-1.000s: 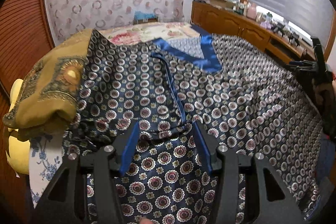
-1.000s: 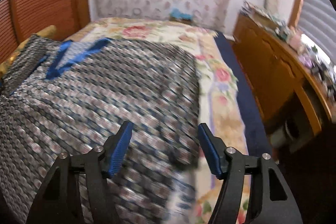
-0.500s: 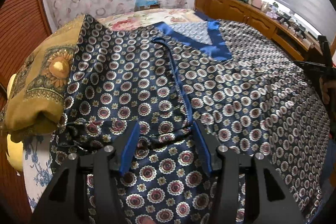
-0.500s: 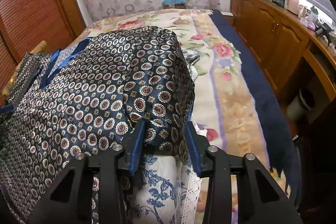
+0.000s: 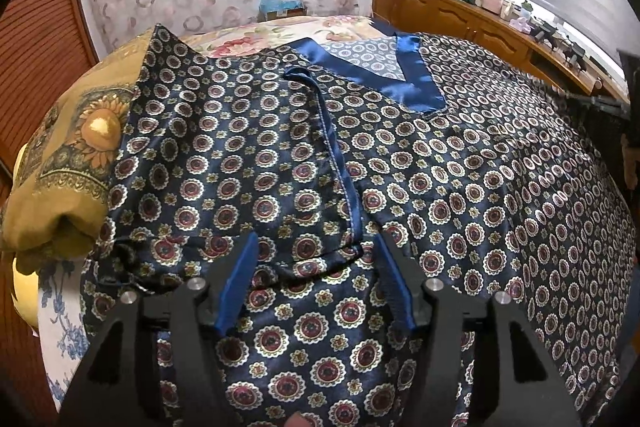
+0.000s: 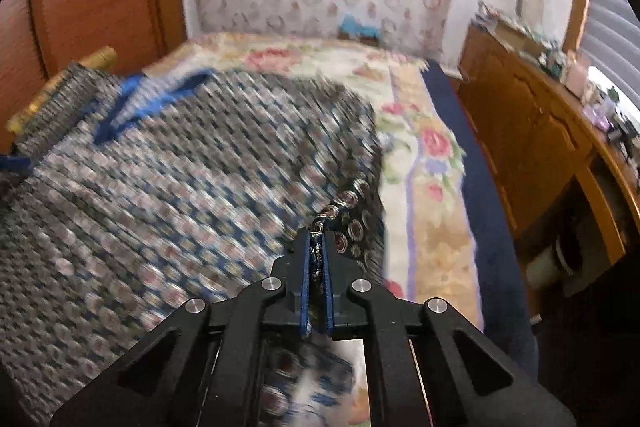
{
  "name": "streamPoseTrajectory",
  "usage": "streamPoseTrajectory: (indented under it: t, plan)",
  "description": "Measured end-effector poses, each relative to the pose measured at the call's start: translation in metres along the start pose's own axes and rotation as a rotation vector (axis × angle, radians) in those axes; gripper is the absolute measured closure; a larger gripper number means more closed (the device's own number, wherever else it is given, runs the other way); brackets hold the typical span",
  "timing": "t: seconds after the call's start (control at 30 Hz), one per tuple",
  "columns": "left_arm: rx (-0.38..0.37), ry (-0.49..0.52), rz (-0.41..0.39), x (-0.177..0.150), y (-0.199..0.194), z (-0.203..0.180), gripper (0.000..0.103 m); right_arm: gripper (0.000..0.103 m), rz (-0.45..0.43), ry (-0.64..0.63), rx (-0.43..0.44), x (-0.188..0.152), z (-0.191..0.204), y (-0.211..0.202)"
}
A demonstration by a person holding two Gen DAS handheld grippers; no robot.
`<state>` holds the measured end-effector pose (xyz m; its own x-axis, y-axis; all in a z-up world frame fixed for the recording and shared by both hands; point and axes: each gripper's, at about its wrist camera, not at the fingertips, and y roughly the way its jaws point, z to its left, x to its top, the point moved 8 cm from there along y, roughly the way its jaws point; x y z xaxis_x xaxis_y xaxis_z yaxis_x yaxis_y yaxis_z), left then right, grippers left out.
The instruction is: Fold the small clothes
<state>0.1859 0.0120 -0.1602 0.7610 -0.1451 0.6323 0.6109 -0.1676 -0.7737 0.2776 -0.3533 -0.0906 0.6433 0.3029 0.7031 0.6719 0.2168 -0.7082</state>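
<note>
Garment [image 5: 460, 187]: patterned navy top, spread flat on floral bedspread [image 6: 424, 163], filling mid-frame; blue satin V-neck [image 5: 404, 75] aimed at upper centre, long axis running bottom to top.
Left gripper [image 5: 316, 283]: fingers spread apart, hovering over folded sleeve hem at lower centre.
Right gripper [image 6: 318, 259]: clamped tight on garment edge, lower centre.
Hard to see: right-wrist view smeared by blur; lower hem cut off behind gripper.
Mustard cloth [image 5: 60, 167]: left edge, partly tucked under garment.
</note>
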Motion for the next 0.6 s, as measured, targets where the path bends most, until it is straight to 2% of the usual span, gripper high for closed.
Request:
streamPoseTrajectory:
  t: [0.1, 0.2, 0.33, 0.43, 0.47, 0.53, 0.6]
  plan:
    - [-0.001, 0.014, 0.005, 0.001, 0.001, -0.003, 0.037, 0.1, -0.013, -0.032, 0.042, 0.008, 0.021, -0.002]
    - [-0.005, 0.017, 0.006, 0.001, 0.002, -0.004, 0.035, 0.1, 0.034, -0.057, 0.077, 0.002, 0.04, 0.008]
    - [-0.006, 0.017, 0.006, 0.001, 0.001, -0.004, 0.035, 0.1, 0.109, -0.04, 0.108, -0.012, 0.05, 0.025]
    - [0.001, 0.023, 0.006, 0.001, 0.002, -0.004, 0.034, 0.099, 0.11, -0.021, 0.105, -0.015, 0.049, 0.026]
    - [0.004, 0.023, 0.006, 0.001, 0.002, -0.004, 0.034, 0.097, 0.104, -0.014, 0.094, -0.015, 0.046, 0.024]
    - [0.007, 0.025, 0.006, 0.002, 0.002, -0.004, 0.034, 0.084, 0.094, -0.006, 0.074, -0.015, 0.042, 0.019]
    - [0.003, 0.022, 0.006, 0.001, 0.001, -0.006, 0.034, 0.076, 0.066, 0.002, 0.068, -0.011, 0.037, 0.007]
